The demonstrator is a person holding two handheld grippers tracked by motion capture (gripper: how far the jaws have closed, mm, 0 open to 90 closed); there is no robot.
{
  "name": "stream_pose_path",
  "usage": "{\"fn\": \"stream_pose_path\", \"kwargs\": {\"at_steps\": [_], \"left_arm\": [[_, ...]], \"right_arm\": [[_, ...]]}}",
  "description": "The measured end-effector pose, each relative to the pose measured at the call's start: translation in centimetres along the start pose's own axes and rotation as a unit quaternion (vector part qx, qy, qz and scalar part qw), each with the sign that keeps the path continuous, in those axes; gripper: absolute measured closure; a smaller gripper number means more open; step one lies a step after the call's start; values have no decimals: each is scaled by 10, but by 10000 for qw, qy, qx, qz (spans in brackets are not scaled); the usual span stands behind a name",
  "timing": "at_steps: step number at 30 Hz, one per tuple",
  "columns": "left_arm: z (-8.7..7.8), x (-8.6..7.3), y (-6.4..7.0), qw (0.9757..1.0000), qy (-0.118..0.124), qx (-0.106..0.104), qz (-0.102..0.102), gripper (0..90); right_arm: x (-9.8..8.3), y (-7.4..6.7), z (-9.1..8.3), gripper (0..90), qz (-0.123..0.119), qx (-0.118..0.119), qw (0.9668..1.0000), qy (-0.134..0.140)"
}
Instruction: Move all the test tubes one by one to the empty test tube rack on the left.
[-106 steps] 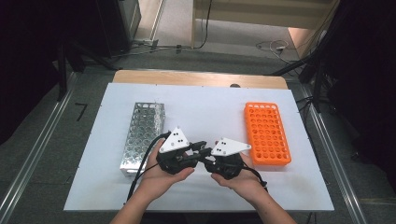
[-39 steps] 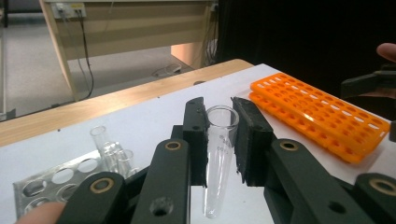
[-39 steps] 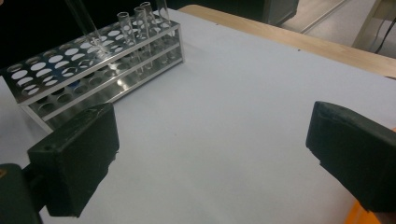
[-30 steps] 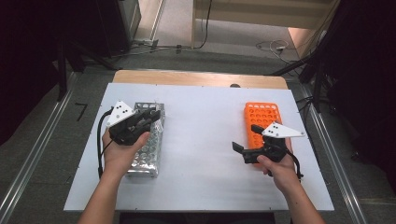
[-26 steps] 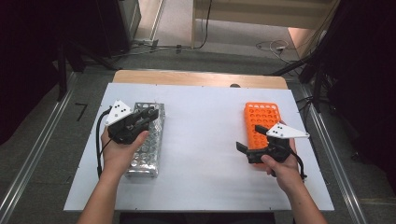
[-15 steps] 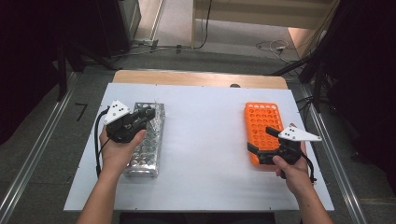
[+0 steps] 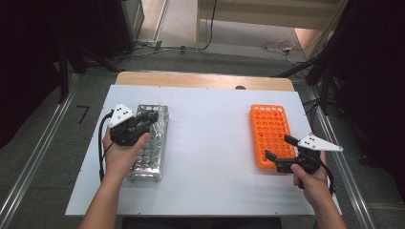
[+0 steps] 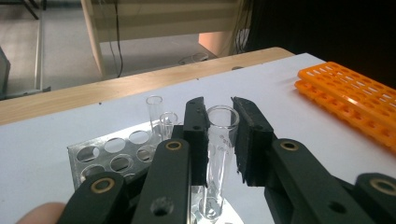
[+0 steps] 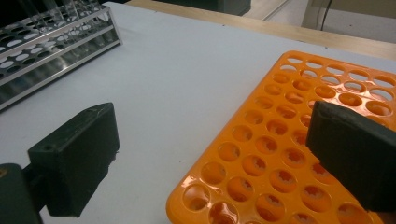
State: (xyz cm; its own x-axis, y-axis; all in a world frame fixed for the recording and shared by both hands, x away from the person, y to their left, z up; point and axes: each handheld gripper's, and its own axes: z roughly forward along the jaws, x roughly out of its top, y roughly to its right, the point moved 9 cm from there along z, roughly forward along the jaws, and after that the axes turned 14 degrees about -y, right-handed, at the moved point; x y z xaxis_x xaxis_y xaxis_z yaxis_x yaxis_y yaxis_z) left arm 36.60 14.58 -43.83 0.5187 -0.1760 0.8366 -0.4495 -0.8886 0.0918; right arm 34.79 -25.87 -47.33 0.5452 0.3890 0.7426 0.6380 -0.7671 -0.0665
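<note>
A silver metal test-tube rack [image 7: 148,152] lies on the left of the white table top, and my left gripper [image 7: 147,119] is over its far end. In the left gripper view my left gripper [image 8: 219,135] is shut on a clear glass test tube [image 8: 218,154] standing upright in the metal rack [image 8: 107,149]. Two more tubes [image 8: 161,116] stand just behind it. An empty orange rack [image 7: 270,126] lies on the right. My right gripper [image 7: 278,147] stands open at its near end, its jaws either side of the orange rack's [image 9: 289,140] near corner with nothing held.
The white table top [image 7: 210,143] has bare room between the two racks. A wooden strip [image 7: 200,80] runs along its far edge. Metal rails and cables lie on the floor around the table. The metal rack [image 9: 46,42] shows far off in the right gripper view.
From the table's front centre, the grippers have spread apart. In the last second the right gripper slid right and nearer along the orange rack's near end. The left hand stayed at the metal rack.
</note>
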Motion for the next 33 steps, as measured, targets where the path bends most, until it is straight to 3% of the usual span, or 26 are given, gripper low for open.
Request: {"fn": "stream_pose_path", "kwargs": {"at_steps": [16, 33], "left_arm": [[14, -13, 4, 9993, -277, 153, 189, 749], [19, -21, 3, 9983, -558, 177, 7, 744]], "right_arm": [[-4, 6, -3, 11, 60, -30, 10000, 10], [-6, 6, 0, 11, 58, 4, 10000, -26]]}}
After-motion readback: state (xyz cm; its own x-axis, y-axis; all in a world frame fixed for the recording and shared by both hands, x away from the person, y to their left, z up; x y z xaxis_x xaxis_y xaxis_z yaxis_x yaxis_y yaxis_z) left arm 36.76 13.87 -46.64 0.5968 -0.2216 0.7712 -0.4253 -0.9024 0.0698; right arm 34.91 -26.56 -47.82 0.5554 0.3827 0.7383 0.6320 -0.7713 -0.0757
